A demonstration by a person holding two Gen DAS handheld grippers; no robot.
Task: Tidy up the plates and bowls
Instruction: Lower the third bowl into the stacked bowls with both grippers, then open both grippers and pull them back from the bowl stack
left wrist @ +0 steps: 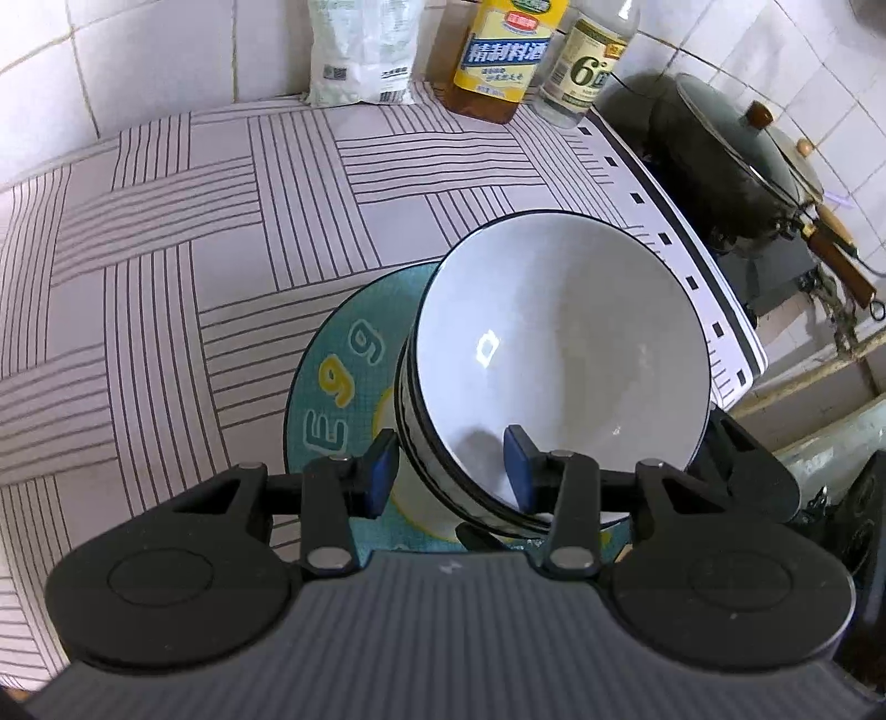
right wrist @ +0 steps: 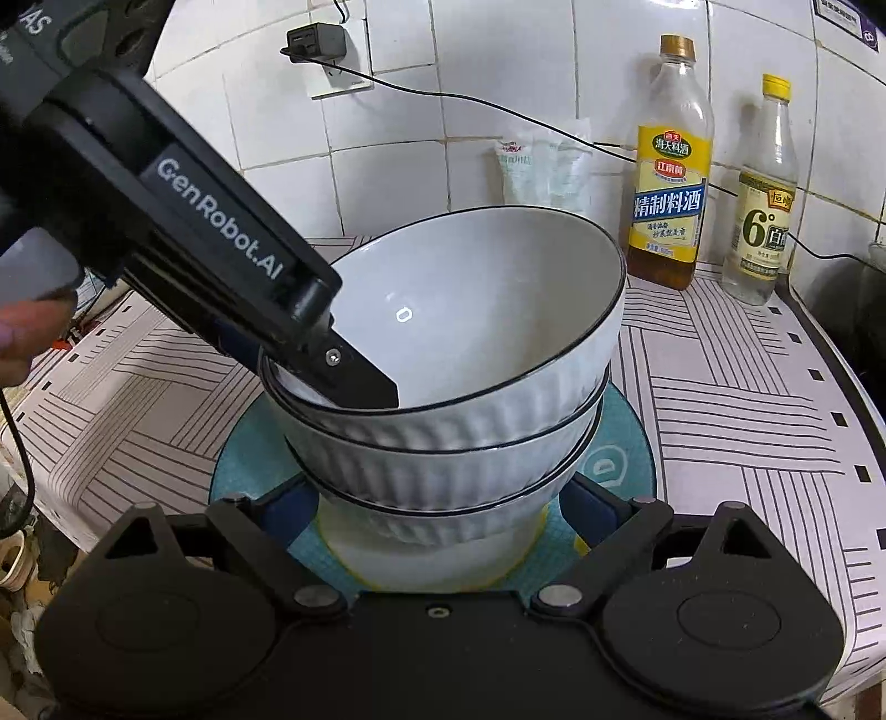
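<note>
Three white ribbed bowls with dark rims are stacked on a teal plate on the striped tablecloth. The top bowl sits tilted in the stack. My left gripper is open, with one finger inside the top bowl and the other outside its rim; it also shows in the right wrist view. My right gripper is open, low at the plate, with its blue pads on either side of the bottom bowl's base.
A yellow-label cooking wine bottle, a clear vinegar bottle and a white bag stand at the tiled wall. A dark lidded wok sits beyond the table's right edge. A charger and cable hang on the wall.
</note>
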